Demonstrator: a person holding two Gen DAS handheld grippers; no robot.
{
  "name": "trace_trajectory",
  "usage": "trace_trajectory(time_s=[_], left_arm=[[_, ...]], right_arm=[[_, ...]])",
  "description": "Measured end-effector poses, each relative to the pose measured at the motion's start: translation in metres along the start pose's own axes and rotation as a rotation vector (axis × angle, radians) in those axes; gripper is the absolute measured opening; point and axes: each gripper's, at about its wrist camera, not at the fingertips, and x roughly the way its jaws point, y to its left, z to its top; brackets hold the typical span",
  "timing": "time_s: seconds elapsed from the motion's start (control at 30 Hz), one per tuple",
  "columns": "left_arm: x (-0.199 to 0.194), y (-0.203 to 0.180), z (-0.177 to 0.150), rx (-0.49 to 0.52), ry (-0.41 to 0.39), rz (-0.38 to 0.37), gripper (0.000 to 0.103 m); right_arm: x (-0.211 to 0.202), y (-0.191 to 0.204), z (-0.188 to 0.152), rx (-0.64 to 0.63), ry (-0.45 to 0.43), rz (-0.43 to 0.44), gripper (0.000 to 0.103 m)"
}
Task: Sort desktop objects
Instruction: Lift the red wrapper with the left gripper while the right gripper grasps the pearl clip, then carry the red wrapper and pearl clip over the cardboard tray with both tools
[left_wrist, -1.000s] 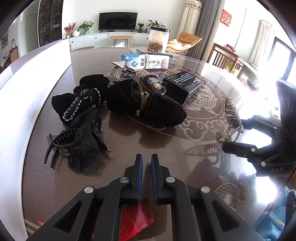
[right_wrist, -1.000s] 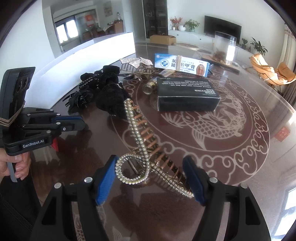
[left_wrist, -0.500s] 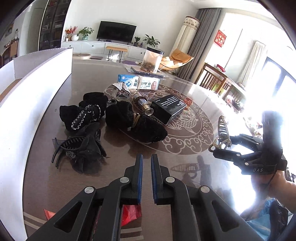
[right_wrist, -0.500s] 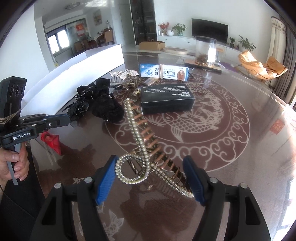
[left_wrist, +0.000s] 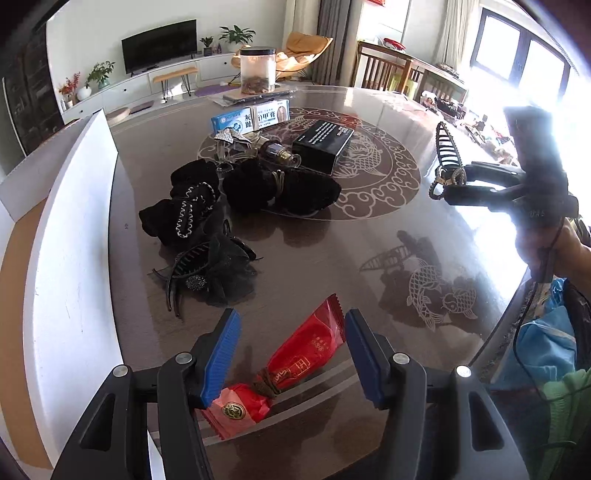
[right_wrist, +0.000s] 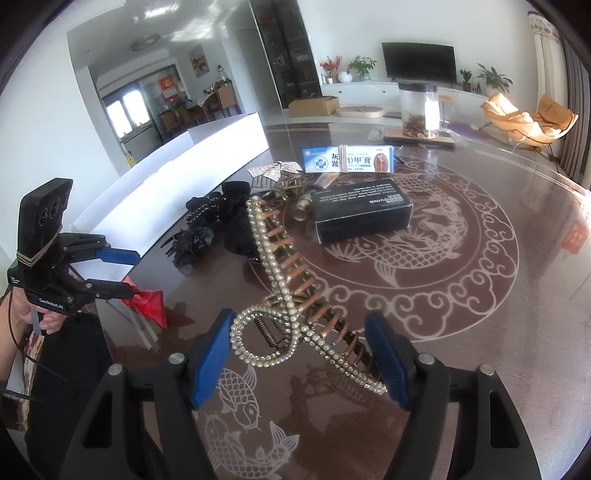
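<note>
A pair of red snack packets (left_wrist: 303, 354), tied together with a brown band, lies on the dark table below my left gripper (left_wrist: 291, 354). Its jaws are opening, and the blue pads stand apart on either side of the packets without pressing them. In the right wrist view the left gripper (right_wrist: 125, 273) hovers at the table's near left edge over the red packets (right_wrist: 147, 299). My right gripper (right_wrist: 299, 354) is shut on a long pearl-studded hair claw (right_wrist: 280, 266), held above the table. From the left wrist view this hair claw (left_wrist: 448, 151) sticks up from the right gripper (left_wrist: 454, 181).
Black hair bows (left_wrist: 280, 188), a stitched scrunchie (left_wrist: 184, 210) and a lace hair claw (left_wrist: 218, 269) lie mid-table. Behind them are a black box (left_wrist: 325, 142), an ointment carton (left_wrist: 251, 118), a small bottle (left_wrist: 279, 153) and a jar (left_wrist: 258, 70). A white box wall (left_wrist: 70, 258) runs along the left.
The left jaws were shut and now stand apart, with the red packets showing on the table between them. Both grippers have lifted a little; the right one still holds the pearl claw.
</note>
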Motion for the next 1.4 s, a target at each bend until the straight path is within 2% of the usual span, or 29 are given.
trace_trajectory(time_s=[0.1, 0.2, 0.33, 0.37, 0.4, 0.43, 0.47, 0.6, 0.7, 0.8, 0.9, 1.0, 1.2, 1.3, 1.4], left_arm=[[0.01, -0.002, -0.004, 0.046, 0.058, -0.027, 0.058], [0.012, -0.01, -0.011, 0.107, 0.086, -0.011, 0.058], [0.023, -0.014, -0.021, 0.126, 0.156, -0.009, 0.058], [0.026, -0.014, -0.024, 0.118, 0.172, -0.018, 0.057], [0.028, -0.013, -0.026, 0.106, 0.183, -0.009, 0.049], [0.027, -0.012, -0.027, 0.103, 0.165, 0.022, 0.037], [0.027, -0.009, -0.026, 0.079, 0.159, 0.053, 0.018], [0.015, 0.01, -0.028, -0.06, 0.078, 0.11, 0.017], [-0.011, 0.027, -0.026, -0.243, -0.026, 0.07, 0.017], [-0.047, 0.034, -0.025, -0.358, -0.15, 0.021, 0.017], [-0.09, 0.044, -0.018, -0.416, -0.247, 0.024, 0.017], [-0.124, 0.076, -0.016, -0.47, -0.279, 0.116, 0.017], [-0.142, 0.176, -0.048, -0.698, -0.221, 0.309, 0.017], [-0.136, 0.211, -0.063, -0.769, -0.173, 0.384, 0.017], [-0.127, 0.232, -0.073, -0.815, -0.126, 0.424, 0.017]], right_arm=[[-0.007, -0.001, 0.0, 0.004, -0.014, 0.003, 0.072], [-0.014, -0.006, -0.002, 0.009, -0.021, -0.003, 0.072], [-0.019, -0.014, -0.005, 0.025, -0.017, -0.011, 0.072], [-0.019, -0.016, -0.004, 0.028, -0.017, -0.015, 0.072], [-0.02, -0.017, -0.004, 0.032, -0.018, -0.017, 0.072], [-0.022, -0.018, -0.004, 0.036, -0.02, -0.017, 0.072], [-0.023, -0.018, -0.003, 0.04, -0.023, -0.016, 0.072], [-0.028, -0.015, 0.002, 0.033, -0.036, -0.013, 0.072], [-0.029, -0.006, 0.009, 0.012, -0.037, 0.004, 0.072], [-0.024, 0.012, 0.025, -0.04, -0.033, 0.026, 0.072], [-0.013, 0.039, 0.052, -0.103, -0.041, 0.07, 0.072], [0.004, 0.079, 0.09, -0.148, -0.055, 0.151, 0.072], [0.064, 0.201, 0.161, -0.272, -0.047, 0.337, 0.072], [0.114, 0.261, 0.183, -0.331, 0.023, 0.399, 0.072], [0.17, 0.304, 0.19, -0.378, 0.124, 0.402, 0.072]])
